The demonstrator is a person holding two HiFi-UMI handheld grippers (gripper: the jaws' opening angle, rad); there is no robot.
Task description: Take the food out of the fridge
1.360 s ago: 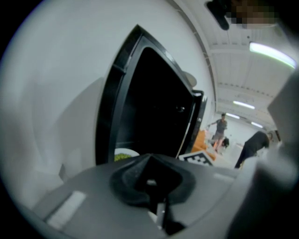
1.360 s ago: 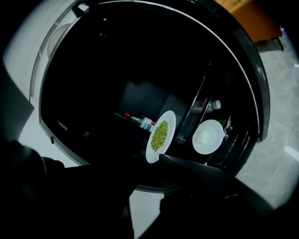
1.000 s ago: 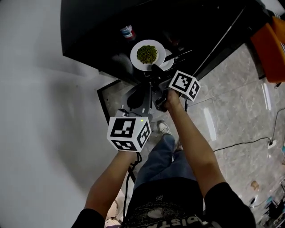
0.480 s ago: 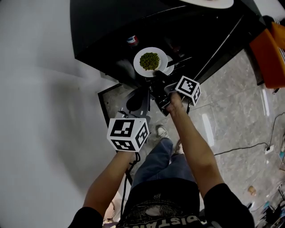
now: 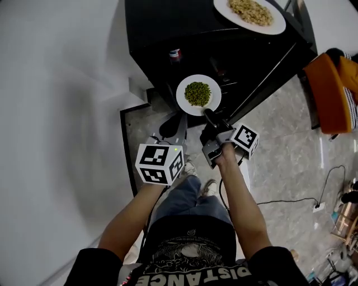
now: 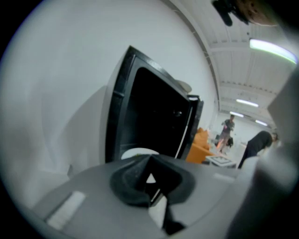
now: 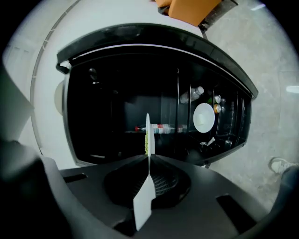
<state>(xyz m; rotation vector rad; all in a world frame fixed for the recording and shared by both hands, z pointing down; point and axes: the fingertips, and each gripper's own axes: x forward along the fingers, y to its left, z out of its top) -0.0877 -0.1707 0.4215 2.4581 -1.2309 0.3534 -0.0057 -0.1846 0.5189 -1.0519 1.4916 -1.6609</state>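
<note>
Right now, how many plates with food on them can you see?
2. The plate of green food is held by the right gripper in front of the fridge; the plate of pale food sits on top. More may hide inside.

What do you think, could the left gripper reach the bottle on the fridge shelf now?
Probably yes. The fridge is open, the left gripper is empty with jaws together, and the plate of green food in the right gripper sits to its right, leaving the way to the bottle free.
</note>
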